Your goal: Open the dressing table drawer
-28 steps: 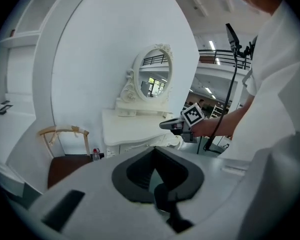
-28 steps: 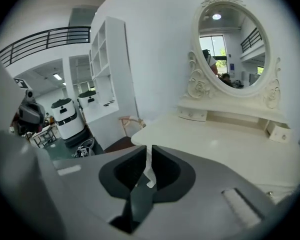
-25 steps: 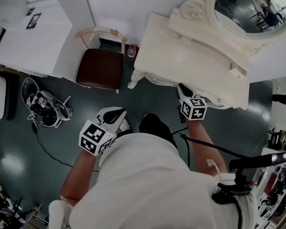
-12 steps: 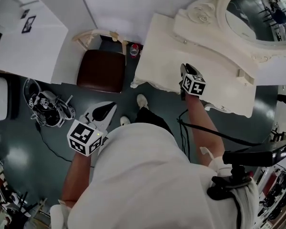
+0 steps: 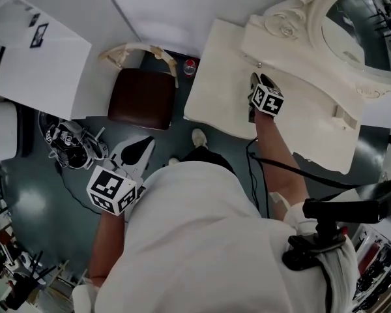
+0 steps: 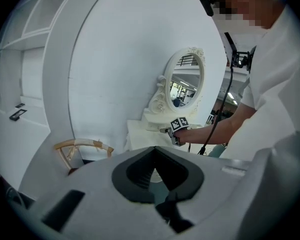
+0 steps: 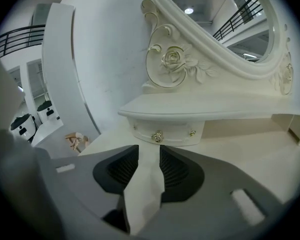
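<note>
A: What's in front of you?

B: On my head camera the cream table (image 5: 300, 119) fills the upper right, and its oval mirror (image 5: 368, 28) stands at the back. To the left, well apart from it, a brown-seated chair (image 5: 140, 100) stands by the wall.

A: And the tools?

B: My right hand-held gripper (image 5: 257, 82) is over the table top. Its jaws are apart with nothing between them, and they point at the mirror's base. My left hand-held gripper (image 5: 141, 150) hangs low beside my body, over the floor, with its jaws together and empty.

A: Where's the drawer?

B: The drawer (image 7: 167, 132) sits shut under the little shelf below the mirror, straight ahead of the right jaws and untouched. Its left knob (image 7: 157, 136) lines up just above the gap between them. The right knob (image 7: 192, 133) sits off to the side.
</note>
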{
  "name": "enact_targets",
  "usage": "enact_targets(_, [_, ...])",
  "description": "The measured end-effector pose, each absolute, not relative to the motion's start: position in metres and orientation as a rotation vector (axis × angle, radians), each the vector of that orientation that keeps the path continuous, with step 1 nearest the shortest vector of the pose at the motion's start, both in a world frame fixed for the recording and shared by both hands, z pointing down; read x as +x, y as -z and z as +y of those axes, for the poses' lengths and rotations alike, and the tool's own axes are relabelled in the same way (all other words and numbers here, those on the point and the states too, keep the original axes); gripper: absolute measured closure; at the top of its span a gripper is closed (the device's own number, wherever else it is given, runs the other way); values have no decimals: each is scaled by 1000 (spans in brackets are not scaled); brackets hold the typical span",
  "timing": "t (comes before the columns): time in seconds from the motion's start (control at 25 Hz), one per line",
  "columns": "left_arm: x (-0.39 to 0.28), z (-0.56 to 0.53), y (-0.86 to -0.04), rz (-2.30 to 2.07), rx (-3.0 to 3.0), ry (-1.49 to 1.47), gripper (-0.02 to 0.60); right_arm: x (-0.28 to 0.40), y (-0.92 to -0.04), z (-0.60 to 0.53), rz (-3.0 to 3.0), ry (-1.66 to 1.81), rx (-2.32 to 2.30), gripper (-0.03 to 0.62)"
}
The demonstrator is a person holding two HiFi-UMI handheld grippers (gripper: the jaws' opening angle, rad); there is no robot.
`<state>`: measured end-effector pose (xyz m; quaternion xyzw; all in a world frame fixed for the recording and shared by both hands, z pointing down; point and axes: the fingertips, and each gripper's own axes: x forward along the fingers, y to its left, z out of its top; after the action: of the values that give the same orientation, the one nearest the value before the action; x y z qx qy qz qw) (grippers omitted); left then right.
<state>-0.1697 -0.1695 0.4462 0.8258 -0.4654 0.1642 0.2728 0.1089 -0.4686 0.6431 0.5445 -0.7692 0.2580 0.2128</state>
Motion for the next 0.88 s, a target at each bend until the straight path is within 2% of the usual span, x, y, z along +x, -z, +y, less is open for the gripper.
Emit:
enact_targets(0.4, [-163, -197, -449, -1278, 2190, -467, 580, 114, -651, -509, -2119, -781, 1574, 450])
enact_targets(0.64, [-162, -199, -449, -1283, 2177, -481, 580, 112, -654, -517, -2108, -779, 1584, 498])
enact_targets(0.88, [-162, -201, -451, -1286, 2170, -481, 580, 112, -656, -518, -2099, -769, 1586, 500])
